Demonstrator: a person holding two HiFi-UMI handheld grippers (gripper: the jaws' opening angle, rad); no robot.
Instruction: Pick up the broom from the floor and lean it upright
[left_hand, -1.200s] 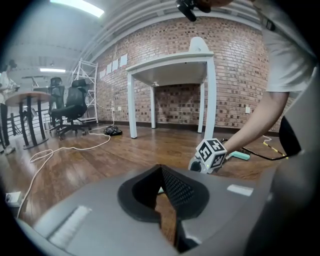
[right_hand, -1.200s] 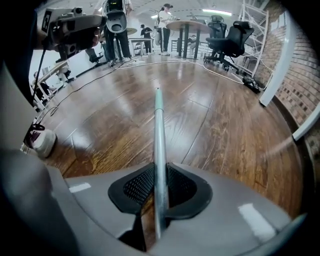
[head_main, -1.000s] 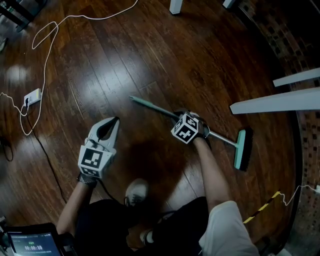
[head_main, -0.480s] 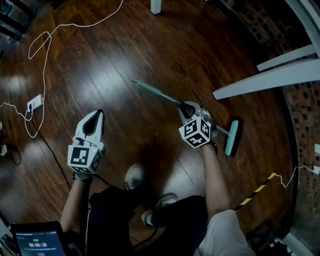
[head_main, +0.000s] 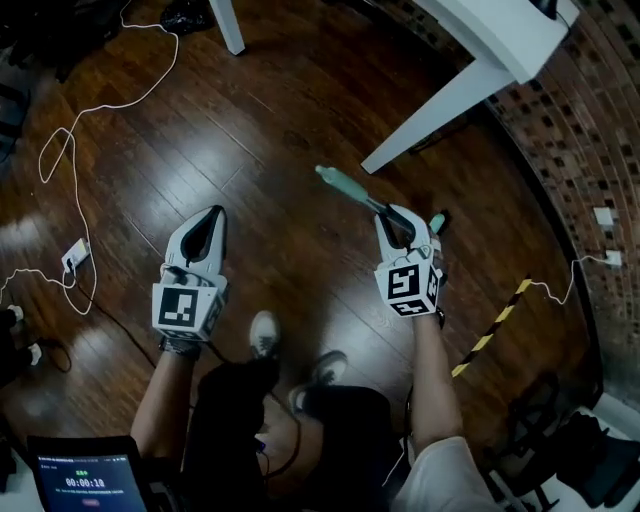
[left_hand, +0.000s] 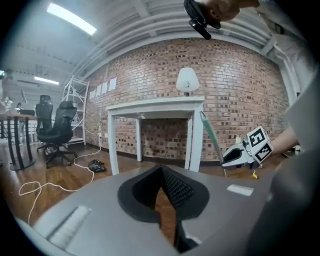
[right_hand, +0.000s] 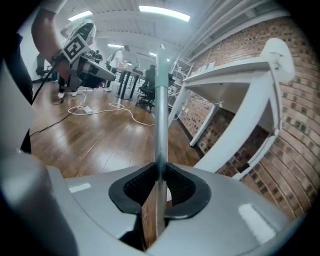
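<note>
Right gripper (head_main: 396, 214) clamps tight on the broom (head_main: 345, 186), pads squeezing the metal handle. The green grip end pokes out ahead, towards the slanted leg of the white table (head_main: 500, 40). The broom's head just peeks out beside that gripper, on its right in the head view. Left gripper (head_main: 213, 214) hovers well apart on the other side, jaws together with nothing in them, over the dark wood floor (head_main: 280, 100). A white power strip (head_main: 73, 257) lies far left.
</note>
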